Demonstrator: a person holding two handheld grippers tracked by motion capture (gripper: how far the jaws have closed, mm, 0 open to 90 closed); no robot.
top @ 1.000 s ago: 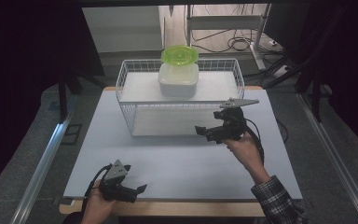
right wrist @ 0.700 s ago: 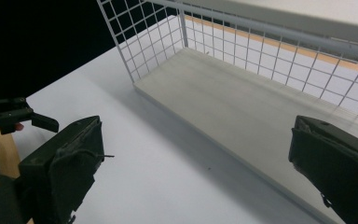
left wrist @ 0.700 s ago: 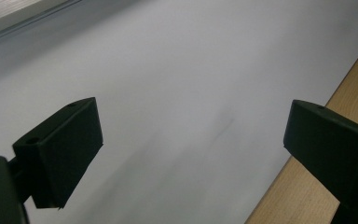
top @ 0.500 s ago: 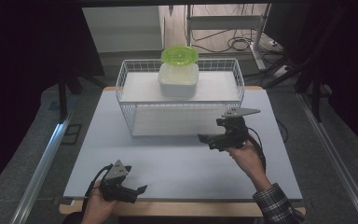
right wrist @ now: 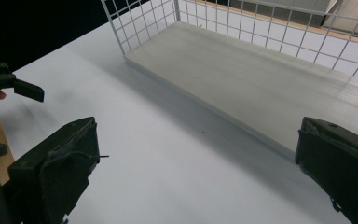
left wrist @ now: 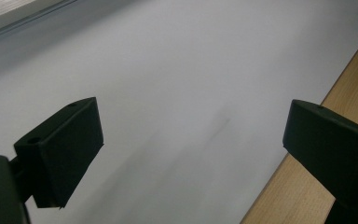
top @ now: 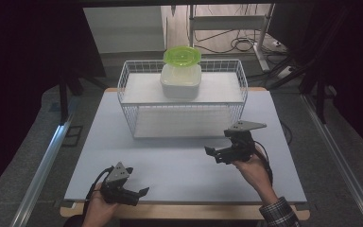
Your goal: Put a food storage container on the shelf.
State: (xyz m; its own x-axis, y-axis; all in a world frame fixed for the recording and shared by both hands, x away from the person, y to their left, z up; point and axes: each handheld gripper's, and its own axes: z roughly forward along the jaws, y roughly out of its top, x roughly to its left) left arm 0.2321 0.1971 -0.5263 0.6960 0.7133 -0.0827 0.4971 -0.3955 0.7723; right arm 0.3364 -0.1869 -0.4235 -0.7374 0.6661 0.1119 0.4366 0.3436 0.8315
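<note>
A white wire basket (top: 127,101) stands at the back middle of the white table (top: 170,165). Inside it a white tub (top: 181,81) sits on a raised white board, with a green dish (top: 182,56) on top. My right gripper (top: 216,144) hovers open in front of the basket's right end, jaws pointing left. The right gripper view has its jaws (right wrist: 196,149) spread wide over the table, with the basket's lower board (right wrist: 242,79) just ahead. My left gripper (top: 139,182) rests open near the front edge, its jaws (left wrist: 191,135) wide apart and empty.
The table's wooden front edge (left wrist: 298,186) runs just beside my left gripper. The left gripper (right wrist: 9,86) appears at the left edge of the right gripper view. Metal rails (top: 42,161) flank the table on the floor, and cables and a frame (top: 236,28) lie behind it.
My right gripper has drawn back from the basket's right front corner toward the person and slightly left. The left gripper has stayed put.
</note>
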